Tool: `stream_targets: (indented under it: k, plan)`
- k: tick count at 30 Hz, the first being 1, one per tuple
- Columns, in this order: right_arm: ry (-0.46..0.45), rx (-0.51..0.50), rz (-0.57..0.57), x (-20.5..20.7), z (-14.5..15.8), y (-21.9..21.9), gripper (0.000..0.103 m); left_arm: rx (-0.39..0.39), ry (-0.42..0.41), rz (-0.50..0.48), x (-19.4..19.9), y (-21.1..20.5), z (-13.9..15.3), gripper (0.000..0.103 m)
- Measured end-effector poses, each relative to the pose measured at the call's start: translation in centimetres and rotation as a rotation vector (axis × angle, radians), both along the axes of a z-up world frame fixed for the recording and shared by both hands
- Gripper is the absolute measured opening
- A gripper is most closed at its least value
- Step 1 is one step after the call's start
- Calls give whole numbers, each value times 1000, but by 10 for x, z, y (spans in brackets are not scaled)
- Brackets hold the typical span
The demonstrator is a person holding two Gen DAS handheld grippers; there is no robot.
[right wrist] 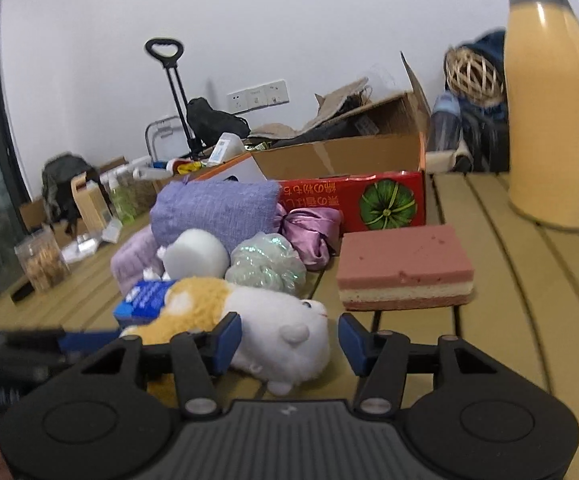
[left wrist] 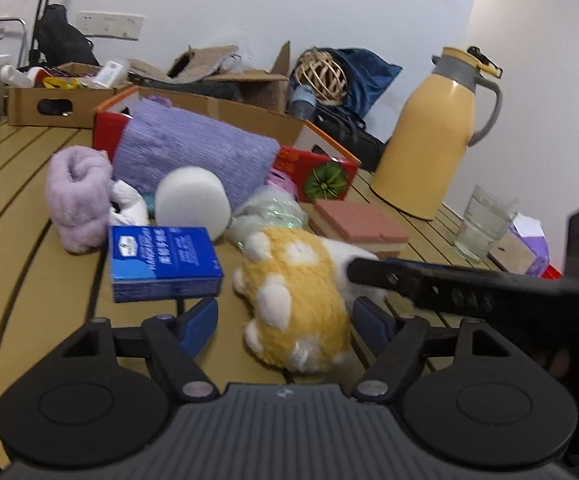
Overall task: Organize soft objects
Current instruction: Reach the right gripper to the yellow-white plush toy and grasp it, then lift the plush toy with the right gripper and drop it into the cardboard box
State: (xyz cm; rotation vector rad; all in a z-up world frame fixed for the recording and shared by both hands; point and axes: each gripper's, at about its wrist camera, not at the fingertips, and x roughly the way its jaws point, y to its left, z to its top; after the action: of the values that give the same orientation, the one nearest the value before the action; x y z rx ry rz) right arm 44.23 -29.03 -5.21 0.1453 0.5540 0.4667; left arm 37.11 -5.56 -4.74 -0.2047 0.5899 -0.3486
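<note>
both our grippers flank the plush hamster (left wrist: 295, 300) on the slatted table (left wrist: 29, 280): left gripper (left wrist: 285, 320) and right gripper (right wrist: 289, 342) fingers parted, neither visibly pressing it. it lies near the table's front edge, beside the blue box (left wrist: 165, 262).

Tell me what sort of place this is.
Probably a room in a home, used partly for storage. A slatted wooden table stands by a white wall with power sockets; behind it sit open cardboard boxes of odds and ends, and a yellow thermos jug.
</note>
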Motion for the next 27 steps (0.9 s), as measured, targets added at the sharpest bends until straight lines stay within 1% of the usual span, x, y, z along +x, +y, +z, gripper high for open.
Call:
stream_targets:
  k: [1,2,3,5,7,8,10,12,13,16,21,22,25,27]
  plan:
    - [11,20,0,4,-2,-1,53,-2,6,-8,2,-1,-2,61]
    - [21,33,-3,7,-5,0,52,-8,16,-17,4,-1,-5,55]
    - [40,57,-1,10,-7,-1,49,-14,22,-16,6,0,-7,55]
    - [62,96,-6,13,-10,-3,48,-21,7,-14,5,0,-7,53]
    - [75,123,-11,16,-12,-6,42,-29,2,-15,5,1,-7,52]
    - [78,131,-15,16,-12,-7,40,-31,-1,-15,5,1,-6,51]
    - [69,118,-21,15,-10,-5,37,-39,-11,-15,3,2,-3,50]
    - [56,106,-27,12,-6,-3,36,-52,-16,-17,3,4,1,50]
    - [49,106,-29,11,-3,-3,35,-70,-20,-19,3,7,2,50]
    - [21,115,-34,7,10,-3,34,-101,-40,-23,3,12,11,50]
    - [-57,109,-36,10,40,5,34,-118,-126,-39,11,23,39,50]
    - [-73,108,-33,14,48,7,34,-128,-144,-40,18,29,46,50]
    - [-113,96,-18,33,68,19,34,-166,-156,-39,40,44,64,50]
    - [-139,90,-7,47,80,27,33,-173,-170,-34,54,52,73,50]
